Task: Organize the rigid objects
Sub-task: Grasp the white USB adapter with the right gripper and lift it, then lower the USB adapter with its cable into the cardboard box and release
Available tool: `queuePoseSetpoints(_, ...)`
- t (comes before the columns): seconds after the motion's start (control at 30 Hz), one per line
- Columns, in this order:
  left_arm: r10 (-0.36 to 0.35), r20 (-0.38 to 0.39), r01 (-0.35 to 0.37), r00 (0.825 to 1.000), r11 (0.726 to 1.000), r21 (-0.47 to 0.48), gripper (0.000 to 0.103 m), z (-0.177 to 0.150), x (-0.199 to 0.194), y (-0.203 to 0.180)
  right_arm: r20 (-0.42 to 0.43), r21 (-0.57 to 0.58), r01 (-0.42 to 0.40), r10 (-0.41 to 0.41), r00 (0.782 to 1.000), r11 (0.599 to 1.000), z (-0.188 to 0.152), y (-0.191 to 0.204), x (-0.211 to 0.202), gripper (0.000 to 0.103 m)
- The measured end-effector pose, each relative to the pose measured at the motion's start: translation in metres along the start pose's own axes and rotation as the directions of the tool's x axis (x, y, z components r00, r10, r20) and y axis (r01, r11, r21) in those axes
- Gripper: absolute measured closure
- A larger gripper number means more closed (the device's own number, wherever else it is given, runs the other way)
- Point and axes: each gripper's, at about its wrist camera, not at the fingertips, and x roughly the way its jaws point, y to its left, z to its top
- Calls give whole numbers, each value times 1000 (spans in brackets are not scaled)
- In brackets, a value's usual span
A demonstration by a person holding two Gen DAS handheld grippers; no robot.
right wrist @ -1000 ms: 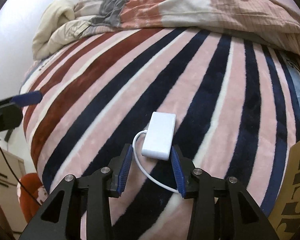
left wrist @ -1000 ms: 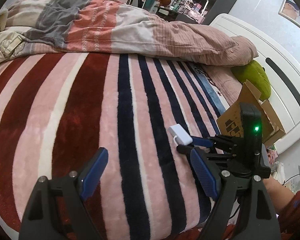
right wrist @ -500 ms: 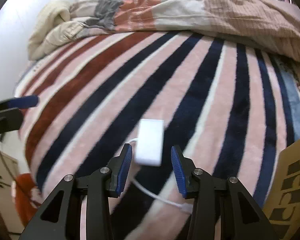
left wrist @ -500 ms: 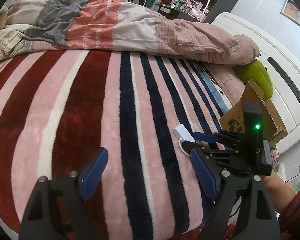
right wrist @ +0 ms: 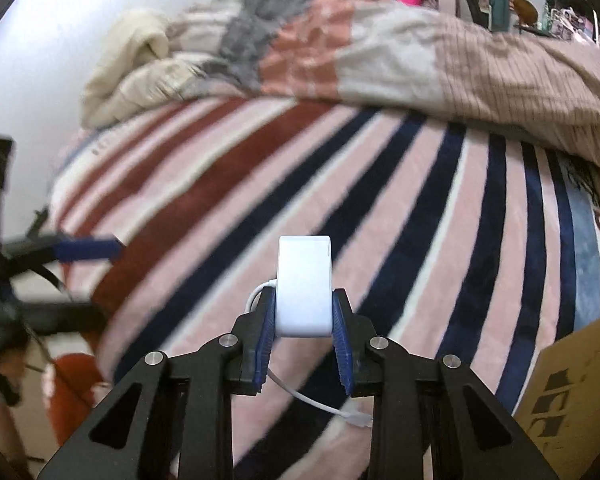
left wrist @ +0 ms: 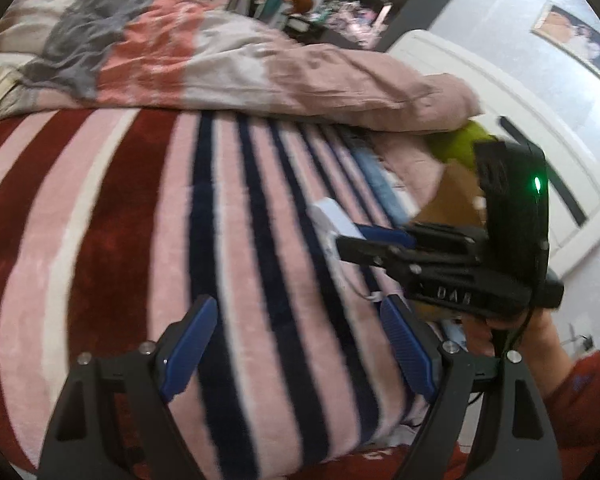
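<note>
The right tool (right wrist: pixel 303 334) is gripping the charger (right wrist: pixel 304 286) above the bed (right wrist: pixel 380 200), boxing (right wrist: pixel 572 408) pending; the left tool (left wrist: pixel 296 344) is gaping wide.

Free room: broad stretch of the striped blanket (left wrist: pixel 140 208) on the bed lies bare ahead of the left hand-held gripper (left wrist: pixel 300 344), whose blue pads stand wide apart with only blanket between them.
Far side: heaped duvet (right wrist: pixel 380 52) forms a raised ridge across the bed's far edge.
Right side: cardboard box (right wrist: pixel 572 392) stands at the blanket's right border, next to the right hand-held gripper (right wrist: pixel 304 344).
That gripper, clamped on the white adapter (right wrist: pixel 305 286) with its cable (right wrist: pixel 320 402) dangling below, sits across the left gripper's right-forward path.
Green pillow (left wrist: pixel 456 146) and white headboard (left wrist: pixel 512 120) close the far right.
</note>
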Motion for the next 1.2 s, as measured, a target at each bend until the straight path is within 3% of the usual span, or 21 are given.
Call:
queuePoseSetpoints(0.13, -62, 2, 62, 998, 997, 46, 34, 6, -1, -25, 21, 4, -85, 85, 996, 996, 11, 9, -28, 80)
queuePoseSetpoints(0.23, -98, -9, 98, 995, 992, 84, 50, 9, 5, -47, 57, -18, -112, 113, 992, 994, 17, 19, -48, 80)
queuePoseSetpoints(0.4, -141, -1, 139, 990, 978, 158, 95, 21, 13, -87, 118, -33, -127, 130, 984, 991, 20, 15, -84, 80)
queuePoseSetpoints(0.57, -197, 5, 191, 980, 957, 220, 98, 43, 17, -128, 199, -35, -69, 75, 977, 997, 22, -6, -126, 80)
queuePoseSetpoints(0.8, -240, -60, 246, 969, 916, 317, 98, 81, 57, -193, 278, 22, 40, -45, 960, 999, 18, -57, -181, 80)
queuePoseSetpoints(1.0, -228, -182, 281, 956, 891, 357, 98, 81, 116, -235, 235, 110, 123, -146, 961, 986, -5, -111, -194, 80)
queuePoseSetpoints(1.2, -199, -262, 291, 944, 877, 382, 98, 66, 152, -255, 155, 181, 152, -181, 971, 972, -35, -150, -188, 80)
